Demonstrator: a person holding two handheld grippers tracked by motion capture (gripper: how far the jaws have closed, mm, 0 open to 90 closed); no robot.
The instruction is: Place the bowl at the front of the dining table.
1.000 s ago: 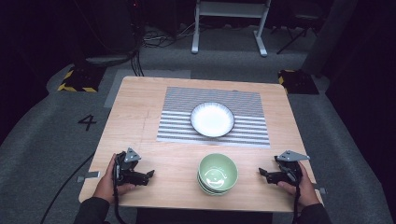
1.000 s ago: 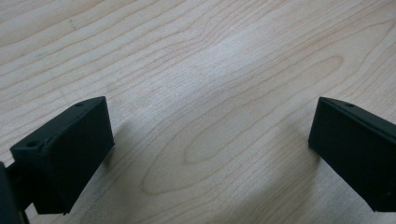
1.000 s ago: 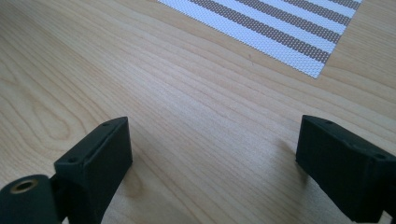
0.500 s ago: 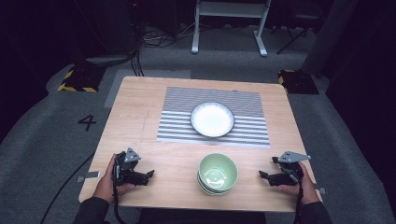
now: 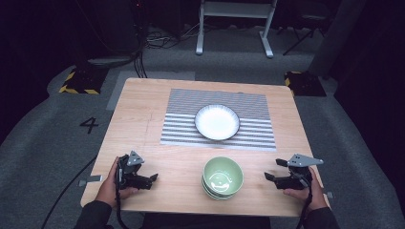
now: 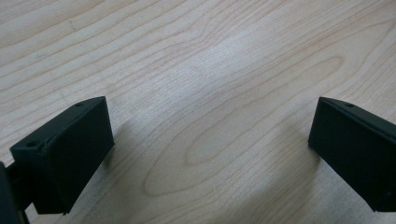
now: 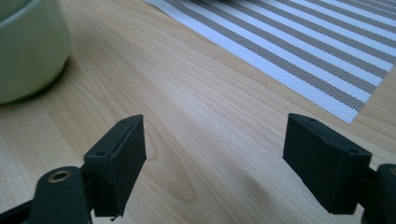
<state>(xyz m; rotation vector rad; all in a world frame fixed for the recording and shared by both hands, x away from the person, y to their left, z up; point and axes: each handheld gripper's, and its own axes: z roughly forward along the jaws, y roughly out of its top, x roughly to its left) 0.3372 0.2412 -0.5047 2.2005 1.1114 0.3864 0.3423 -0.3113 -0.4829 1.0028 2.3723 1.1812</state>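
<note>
While the left gripper (image 5: 152,178) rests spread on the counter (image 5: 143,124), the right gripper (image 5: 273,171), jaws just narrowing yet apart and empty, faces the stacked green bowls (image 5: 222,177).

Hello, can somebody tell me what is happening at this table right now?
A person sits at a wooden table, with tongs in each hand. The green bowls, stacked, stand near the front edge between the hands. A white plate sits on a striped mat farther back. The left tongs and right tongs are open and hold nothing; the right ones have just been closing slightly. Nothing is grasped yet.
</note>
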